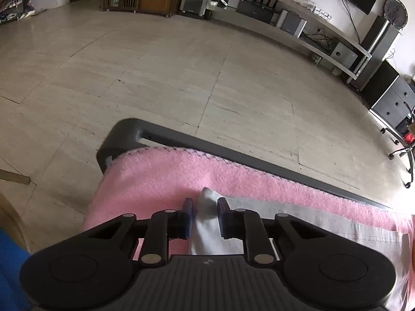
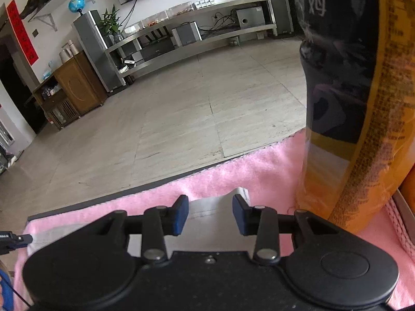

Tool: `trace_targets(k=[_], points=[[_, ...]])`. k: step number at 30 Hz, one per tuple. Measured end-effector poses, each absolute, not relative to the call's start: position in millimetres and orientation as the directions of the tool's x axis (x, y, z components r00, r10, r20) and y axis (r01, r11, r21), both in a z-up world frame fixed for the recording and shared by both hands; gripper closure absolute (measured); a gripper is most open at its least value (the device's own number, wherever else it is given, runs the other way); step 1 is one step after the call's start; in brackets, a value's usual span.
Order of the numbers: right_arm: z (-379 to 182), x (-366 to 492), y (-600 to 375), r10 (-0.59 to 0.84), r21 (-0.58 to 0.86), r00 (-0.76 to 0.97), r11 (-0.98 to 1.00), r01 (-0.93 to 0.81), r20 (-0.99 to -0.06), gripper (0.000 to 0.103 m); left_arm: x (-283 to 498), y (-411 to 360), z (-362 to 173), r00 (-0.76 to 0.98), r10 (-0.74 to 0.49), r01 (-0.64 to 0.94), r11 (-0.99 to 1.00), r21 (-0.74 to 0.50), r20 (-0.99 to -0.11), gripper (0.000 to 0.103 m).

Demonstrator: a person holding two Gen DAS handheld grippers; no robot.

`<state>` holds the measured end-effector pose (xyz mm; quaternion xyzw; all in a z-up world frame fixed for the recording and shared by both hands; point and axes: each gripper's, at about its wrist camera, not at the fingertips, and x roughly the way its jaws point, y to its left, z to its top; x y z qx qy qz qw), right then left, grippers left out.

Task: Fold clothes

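Observation:
A white garment [image 1: 298, 217] lies in a long strip across a pink towel [image 1: 155, 178] that covers a dark table [image 1: 124, 132]. My left gripper [image 1: 206, 213] is shut on the garment's left end; a corner of cloth pokes up between the blue pads. In the right wrist view the garment [image 2: 207, 207] spans the gap between the pads of my right gripper [image 2: 210, 213], its top edge sagging between them. The right gripper is shut on this thicker fold, with its jaws standing fairly wide. Both grippers sit low over the towel [image 2: 233, 171], near the table's far edge [image 2: 103, 199].
A tall orange and black bag [image 2: 363, 129] stands on the towel close to the right of my right gripper. Beyond the table edge lies bare tiled floor [image 1: 155, 64], with a long media shelf [image 1: 298, 26] and speakers at the wall. A blue sleeve [image 1: 10, 272] shows at lower left.

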<state>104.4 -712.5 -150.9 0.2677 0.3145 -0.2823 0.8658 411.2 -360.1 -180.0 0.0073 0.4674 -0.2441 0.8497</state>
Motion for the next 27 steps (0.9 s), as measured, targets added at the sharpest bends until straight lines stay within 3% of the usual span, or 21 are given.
trace_targets(k=[7, 10, 13, 14, 15, 20, 27], points=[[-166.7, 117.1, -725.0, -0.371, 0.228, 0.57, 0.656, 0.719, -0.733, 0.068, 407.2, -366.1, -183.9, 0.487, -0.392, 0.443, 0.881, -0.166, -0.78, 0.085], [-174.9, 123.9, -728.7, -0.376, 0.219, 0.55, 0.641, 0.736, -0.746, 0.077, 406.1, -370.1, -184.0, 0.504, -0.379, 0.45, 0.882, -0.138, -0.776, 0.086], [-182.2, 131.9, -726.9, -0.385, 0.18, 0.531, 0.657, 0.732, -0.754, 0.079, 403.0, -371.5, -184.0, 0.523, -0.366, 0.457, 0.883, -0.109, -0.77, 0.095], [-182.5, 133.1, -725.8, -0.395, 0.166, 0.527, 0.66, 0.732, -0.753, 0.082, 401.9, -372.4, -183.6, 0.528, -0.361, 0.461, 0.882, -0.098, -0.768, 0.099], [-181.9, 134.2, -723.9, -0.411, 0.147, 0.519, 0.662, 0.735, -0.75, 0.096, 400.0, -373.4, -182.5, 0.537, -0.354, 0.464, 0.882, -0.082, -0.766, 0.099], [-161.2, 126.2, -705.3, -0.483, 0.098, 0.548, 0.683, 0.724, -0.683, 0.098, 383.9, -373.5, -165.4, 0.597, -0.328, 0.457, 0.889, -0.025, -0.732, 0.099], [-90.1, 83.4, -672.5, -0.511, 0.126, 0.621, 0.704, 0.699, -0.595, 0.098, 338.1, -341.4, -100.6, 0.651, -0.39, 0.456, 0.887, -0.076, -0.651, 0.099]])
